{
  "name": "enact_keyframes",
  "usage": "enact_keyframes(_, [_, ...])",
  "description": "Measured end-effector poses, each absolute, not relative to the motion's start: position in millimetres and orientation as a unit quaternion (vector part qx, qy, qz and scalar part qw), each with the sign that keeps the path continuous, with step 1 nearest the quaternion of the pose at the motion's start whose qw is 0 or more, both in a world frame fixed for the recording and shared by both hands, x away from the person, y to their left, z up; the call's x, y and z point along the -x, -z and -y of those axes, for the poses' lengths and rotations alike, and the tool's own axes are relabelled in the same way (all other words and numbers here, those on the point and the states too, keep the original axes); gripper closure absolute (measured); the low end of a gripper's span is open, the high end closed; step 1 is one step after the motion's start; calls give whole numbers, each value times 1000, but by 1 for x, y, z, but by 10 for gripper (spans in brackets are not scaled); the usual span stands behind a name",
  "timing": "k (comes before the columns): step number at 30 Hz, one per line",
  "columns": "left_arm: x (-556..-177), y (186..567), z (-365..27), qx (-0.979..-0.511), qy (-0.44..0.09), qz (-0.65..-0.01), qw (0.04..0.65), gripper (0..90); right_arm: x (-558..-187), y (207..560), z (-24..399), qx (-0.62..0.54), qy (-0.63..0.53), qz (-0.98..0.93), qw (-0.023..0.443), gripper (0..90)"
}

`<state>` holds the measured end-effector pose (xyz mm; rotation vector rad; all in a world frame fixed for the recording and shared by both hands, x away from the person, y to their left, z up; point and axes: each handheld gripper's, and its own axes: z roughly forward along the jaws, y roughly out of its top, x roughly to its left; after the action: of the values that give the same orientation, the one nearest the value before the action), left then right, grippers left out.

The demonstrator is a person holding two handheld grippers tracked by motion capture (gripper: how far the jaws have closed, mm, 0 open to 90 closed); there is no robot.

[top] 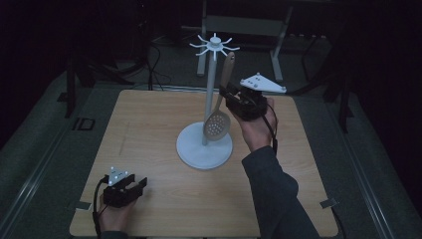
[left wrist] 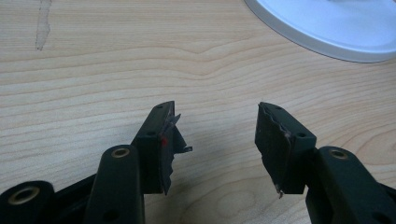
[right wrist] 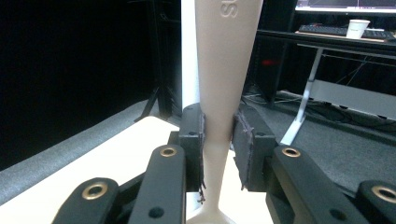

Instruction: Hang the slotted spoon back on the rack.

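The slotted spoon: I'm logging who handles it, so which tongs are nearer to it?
Right. The right tongs are closed on the slotted spoon at its handle, beside the white stand. The left tongs sit open at the table's near left corner, well away from it.

My right gripper (top: 230, 94) is black, topped by a grey three-cornered plate with small screws at its corners. My left gripper (top: 137, 185) is black too, its plate dotted with bright spots, a black cable trailing behind. Brass rivets stud the links; the fingers (left wrist: 161, 140) wear frayed black pads. My sleeve (top: 278, 194) is dark grey.
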<state>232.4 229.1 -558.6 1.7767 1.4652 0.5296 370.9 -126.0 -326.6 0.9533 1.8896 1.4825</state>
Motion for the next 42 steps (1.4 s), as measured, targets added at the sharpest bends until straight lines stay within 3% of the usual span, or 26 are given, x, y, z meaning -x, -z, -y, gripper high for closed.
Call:
enact_keyframes(16, [-232, 558, -230, -695, -208, -574, 380, 485, -375, 329, 121, -351, -543, -712, 274, 731])
enact_keyframes(29, [-232, 558, -230, -696, -209, -574, 379, 484, -367, 327, 126, -324, -551, -706, 305, 593])
enact_keyframes(42, [-232, 558, -231, -694, -209, -575, 379, 483, -354, 345, 140, -330, -544, -714, 291, 576])
